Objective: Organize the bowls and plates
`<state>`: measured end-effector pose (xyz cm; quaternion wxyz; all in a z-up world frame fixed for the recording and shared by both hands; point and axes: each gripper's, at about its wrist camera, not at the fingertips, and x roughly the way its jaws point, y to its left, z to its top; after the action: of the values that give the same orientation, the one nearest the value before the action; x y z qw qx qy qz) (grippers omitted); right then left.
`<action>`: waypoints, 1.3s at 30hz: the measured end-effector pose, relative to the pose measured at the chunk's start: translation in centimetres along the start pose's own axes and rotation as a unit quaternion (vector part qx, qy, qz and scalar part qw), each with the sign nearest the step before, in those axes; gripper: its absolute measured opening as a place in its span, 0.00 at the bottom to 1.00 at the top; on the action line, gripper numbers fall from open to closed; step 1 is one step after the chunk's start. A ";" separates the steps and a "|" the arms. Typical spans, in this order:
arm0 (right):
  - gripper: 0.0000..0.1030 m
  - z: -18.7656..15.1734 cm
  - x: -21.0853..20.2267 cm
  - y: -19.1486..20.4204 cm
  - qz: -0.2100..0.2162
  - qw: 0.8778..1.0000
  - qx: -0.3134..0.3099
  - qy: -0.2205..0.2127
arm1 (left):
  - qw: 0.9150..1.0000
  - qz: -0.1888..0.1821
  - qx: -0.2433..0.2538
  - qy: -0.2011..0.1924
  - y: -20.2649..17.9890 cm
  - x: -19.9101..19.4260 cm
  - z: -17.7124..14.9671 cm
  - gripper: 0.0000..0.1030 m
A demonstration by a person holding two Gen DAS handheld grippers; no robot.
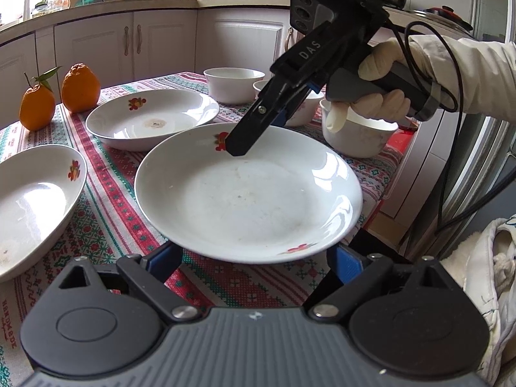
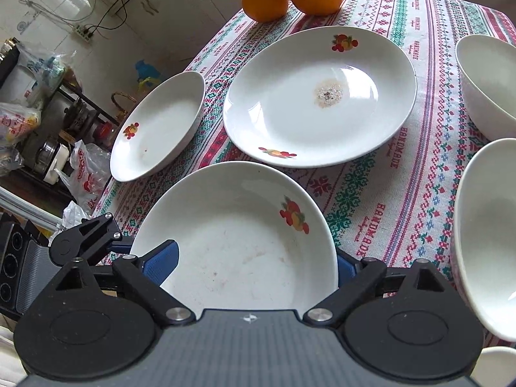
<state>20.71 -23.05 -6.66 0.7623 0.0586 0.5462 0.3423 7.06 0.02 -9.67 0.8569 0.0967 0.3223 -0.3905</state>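
Observation:
A white plate with fruit prints (image 1: 248, 193) sits near the table's front edge; it fills the bottom of the right wrist view (image 2: 238, 245). My right gripper (image 1: 238, 148) reaches from the right, its fingers straddling the plate's far rim, one finger (image 2: 164, 261) above the plate and the other below. My left gripper (image 1: 254, 258) is open, its blue pads (image 1: 346, 262) either side of the near rim, not touching. A second plate (image 1: 151, 119) lies behind, a third (image 1: 35, 200) at the left. Several white bowls (image 1: 233, 82) stand at the back right.
Two oranges (image 1: 80, 88) stand at the table's far left corner. The patterned tablecloth (image 1: 106, 193) covers the table. Kitchen cabinets and a counter (image 1: 161, 32) lie behind. Floor clutter and bags (image 2: 48, 122) show off the table's edge in the right wrist view.

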 end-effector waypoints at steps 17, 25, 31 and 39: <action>0.94 -0.1 -0.1 0.3 -0.004 1.000 -0.007 -0.003 | 1.000 0.013 0.012 0.009 -0.1 -0.2 0.0 0.86; 0.95 0.0 -0.3 1.0 -0.005 1.000 -0.017 -0.007 | 1.000 0.017 0.007 0.004 -0.1 -0.9 0.1 0.86; 0.95 0.6 -0.8 2.1 -0.006 0.999 -0.029 -0.013 | 1.000 0.024 0.004 -0.003 0.1 -1.8 0.3 0.86; 0.95 2.4 -0.9 4.1 -0.006 0.998 -0.056 -0.018 | 0.999 0.042 -0.006 -0.014 1.2 -3.6 0.6 0.86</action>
<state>20.78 -19.79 -3.07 0.7759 0.0191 0.5129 0.3667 6.48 2.77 -7.00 0.8774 0.0996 0.3084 -0.3536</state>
